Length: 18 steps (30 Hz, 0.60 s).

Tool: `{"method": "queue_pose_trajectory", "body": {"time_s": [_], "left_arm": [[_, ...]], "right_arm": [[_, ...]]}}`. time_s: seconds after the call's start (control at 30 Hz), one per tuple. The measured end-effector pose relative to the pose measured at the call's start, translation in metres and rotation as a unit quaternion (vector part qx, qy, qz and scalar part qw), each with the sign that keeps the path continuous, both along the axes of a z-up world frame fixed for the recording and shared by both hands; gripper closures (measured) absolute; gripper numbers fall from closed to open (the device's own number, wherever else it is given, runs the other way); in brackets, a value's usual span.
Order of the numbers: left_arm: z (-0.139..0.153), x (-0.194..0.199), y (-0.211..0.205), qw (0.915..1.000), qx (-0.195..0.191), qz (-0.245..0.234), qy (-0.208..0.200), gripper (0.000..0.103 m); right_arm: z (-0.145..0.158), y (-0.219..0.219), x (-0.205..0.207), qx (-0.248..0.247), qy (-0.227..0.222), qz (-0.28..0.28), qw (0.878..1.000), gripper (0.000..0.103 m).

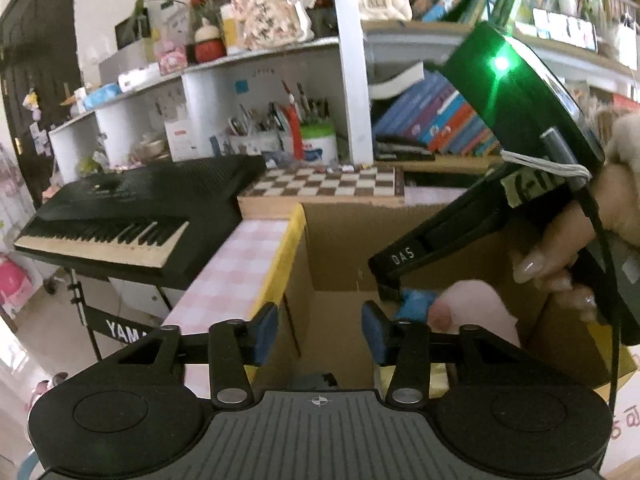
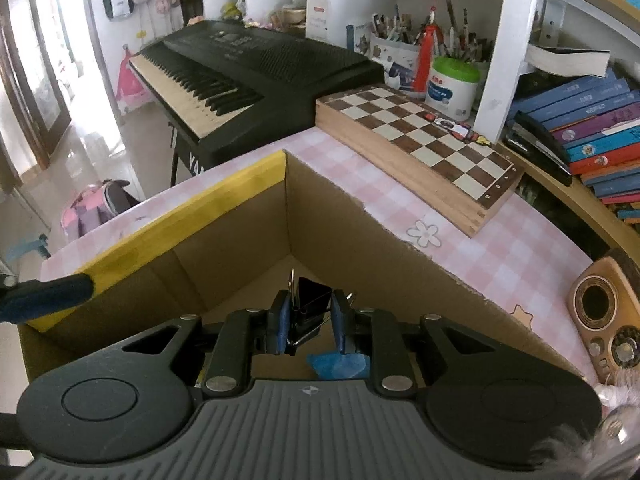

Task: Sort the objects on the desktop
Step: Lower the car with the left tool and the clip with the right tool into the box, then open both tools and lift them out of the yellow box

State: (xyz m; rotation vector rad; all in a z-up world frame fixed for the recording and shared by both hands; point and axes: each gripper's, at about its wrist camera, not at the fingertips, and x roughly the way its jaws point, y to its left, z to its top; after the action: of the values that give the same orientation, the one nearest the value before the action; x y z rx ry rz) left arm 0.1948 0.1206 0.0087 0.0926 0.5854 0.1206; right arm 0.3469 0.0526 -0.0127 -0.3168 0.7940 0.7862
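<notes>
Black binder clip (image 2: 310, 306) sits clamped between the blue pads of the right gripper (image 2: 308, 326), held over the open cardboard box (image 2: 224, 240), near its yellow-taped rim. Left gripper (image 1: 320, 330) hangs over the same box, jaws apart and holding nothing. Beyond, on the pink checked table (image 2: 500, 256), lie a chessboard (image 2: 416, 140) and apparently a small radio (image 2: 608, 316).
</notes>
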Motion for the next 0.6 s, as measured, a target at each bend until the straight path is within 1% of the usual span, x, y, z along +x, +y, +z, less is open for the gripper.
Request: {"method": "queue_pose_trajectory", "body": {"time_s": [0.03, 0.2, 0.3, 0.33, 0.57, 0.6], "left_arm": [[0.002, -0.002, 0.0, 1.0, -0.001, 0.001, -0.005, 0.052], [0.012, -0.012, -0.001, 0.9997, -0.008, -0.001, -0.021, 0.05], [0.017, -0.018, -0.002, 0.9995, -0.009, -0.004, -0.029, 0.047], [0.018, -0.02, -0.002, 0.9994, -0.01, -0.005, -0.032, 0.045], [0.029, -0.041, -0.002, 0.9983, -0.018, -0.011, -0.054, 0.043], [0.031, -0.044, -0.002, 0.9981, -0.019, -0.012, -0.058, 0.041]], "right_arm": [[0.003, -0.002, -0.001, 0.003, -0.002, -0.003, 1.0, 0.067], [0.017, -0.01, -0.008, 0.015, -0.02, -0.009, 1.0, 0.067], [0.026, -0.018, -0.015, 0.024, -0.03, -0.017, 0.999, 0.067], [0.029, -0.021, -0.018, 0.028, -0.034, -0.02, 0.999, 0.067], [0.05, -0.047, -0.049, 0.048, -0.068, -0.052, 0.995, 0.067], [0.052, -0.052, -0.053, 0.05, -0.072, -0.058, 0.994, 0.067]]}}
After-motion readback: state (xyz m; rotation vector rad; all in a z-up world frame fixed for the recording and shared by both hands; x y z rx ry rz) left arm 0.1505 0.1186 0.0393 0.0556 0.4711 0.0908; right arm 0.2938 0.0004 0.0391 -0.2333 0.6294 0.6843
